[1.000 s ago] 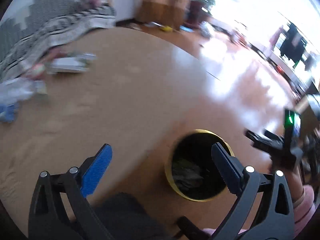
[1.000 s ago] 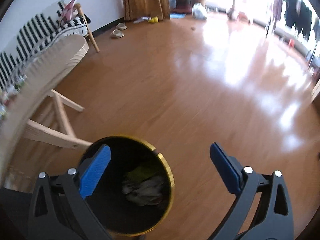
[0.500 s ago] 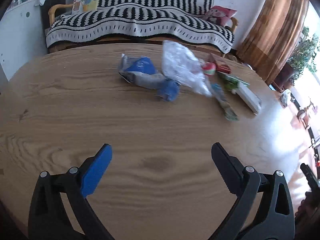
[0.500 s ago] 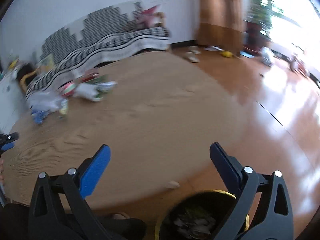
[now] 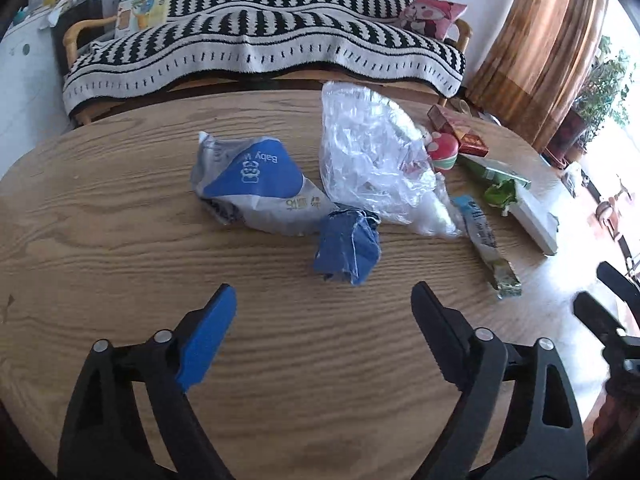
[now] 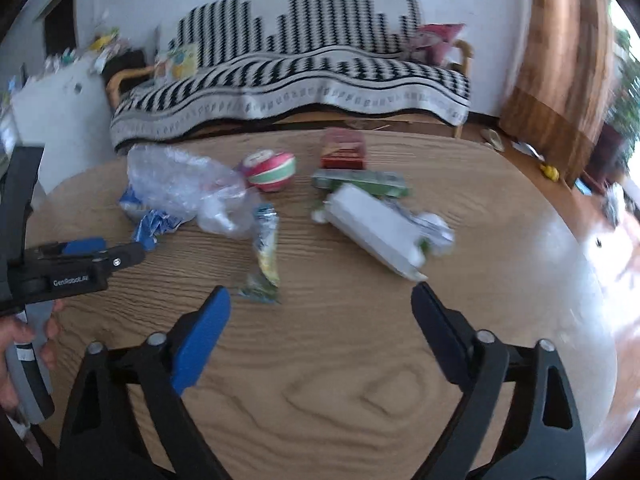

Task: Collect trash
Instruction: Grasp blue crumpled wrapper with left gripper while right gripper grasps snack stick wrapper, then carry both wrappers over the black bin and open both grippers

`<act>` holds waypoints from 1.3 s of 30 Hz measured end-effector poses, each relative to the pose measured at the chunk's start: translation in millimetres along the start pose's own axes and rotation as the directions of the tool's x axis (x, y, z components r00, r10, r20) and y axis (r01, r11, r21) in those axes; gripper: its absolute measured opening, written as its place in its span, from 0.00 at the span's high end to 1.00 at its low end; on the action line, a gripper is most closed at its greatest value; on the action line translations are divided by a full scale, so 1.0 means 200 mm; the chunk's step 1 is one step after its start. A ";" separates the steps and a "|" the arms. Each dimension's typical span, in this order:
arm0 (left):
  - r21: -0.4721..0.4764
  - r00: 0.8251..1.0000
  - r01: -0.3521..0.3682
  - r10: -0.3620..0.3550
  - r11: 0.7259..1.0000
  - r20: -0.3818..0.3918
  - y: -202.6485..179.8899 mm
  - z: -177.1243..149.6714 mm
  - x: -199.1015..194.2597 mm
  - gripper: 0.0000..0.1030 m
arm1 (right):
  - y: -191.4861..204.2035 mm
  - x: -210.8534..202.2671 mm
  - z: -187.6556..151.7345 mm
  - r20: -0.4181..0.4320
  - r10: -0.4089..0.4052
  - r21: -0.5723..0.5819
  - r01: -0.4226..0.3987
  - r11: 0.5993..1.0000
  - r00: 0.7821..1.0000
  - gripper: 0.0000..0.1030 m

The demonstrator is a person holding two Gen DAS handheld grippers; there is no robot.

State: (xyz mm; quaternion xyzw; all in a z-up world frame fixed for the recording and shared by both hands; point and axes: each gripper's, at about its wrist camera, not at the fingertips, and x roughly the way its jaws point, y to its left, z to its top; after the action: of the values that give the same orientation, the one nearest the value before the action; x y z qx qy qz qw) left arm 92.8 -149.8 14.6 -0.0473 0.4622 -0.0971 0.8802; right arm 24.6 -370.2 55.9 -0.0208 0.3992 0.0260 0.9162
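Trash lies across the round wooden table (image 5: 120, 264). My left gripper (image 5: 323, 295) hovers just short of a crumpled blue wrapper (image 5: 347, 248); its jaws are closing with nothing between them. Behind the wrapper lie a blue-and-white wipes pack (image 5: 256, 178) and a clear plastic bag (image 5: 372, 156). My right gripper (image 6: 320, 292) hangs over bare wood, also closing on nothing. A long snack wrapper (image 6: 266, 256) lies just ahead on its left and a white box (image 6: 372, 232) on its right. The left gripper (image 6: 120, 254) also shows side-on at the left edge, held by a hand.
Further back on the table are a red-and-green ball (image 6: 272, 170), a red box (image 6: 344, 154) and a green packet (image 6: 360, 182). A sofa with a striped black-and-white blanket (image 5: 260, 52) stands behind the table. Curtains (image 5: 540, 60) and wooden floor are on the right.
Both views have swung from the gold-rimmed bin on the floor to the table. The trash pile is closer to both grippers. Both pairs of jaws stand a little narrower.
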 end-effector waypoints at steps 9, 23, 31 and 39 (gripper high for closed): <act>0.037 0.998 0.063 -0.063 0.997 -0.016 -0.03 0.09 0.14 0.73 | 0.18 0.36 0.06 -0.135 -0.022 -0.144 0.002 0.990 0.991 0.49; 0.054 0.993 0.092 -0.096 0.994 0.065 -0.02 0.05 -0.07 0.73 | 0.18 0.18 0.04 0.002 0.056 -0.044 -0.055 0.997 0.998 0.73; 0.051 0.992 0.100 -0.104 0.994 0.066 0.03 0.04 -0.09 0.73 | 0.15 0.16 0.05 0.021 0.036 -0.007 -0.036 0.999 0.999 0.73; 0.027 0.991 0.103 -0.105 0.994 0.088 0.09 0.05 -0.12 0.73 | 0.18 0.20 0.06 -0.008 0.066 -0.014 -0.067 0.998 0.998 0.73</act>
State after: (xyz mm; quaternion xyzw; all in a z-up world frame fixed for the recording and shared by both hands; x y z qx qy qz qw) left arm 89.9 -126.5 36.3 -0.0655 0.4181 -0.1458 0.8942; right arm 59.2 -332.9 33.8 -0.0140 0.4032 0.0592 0.9131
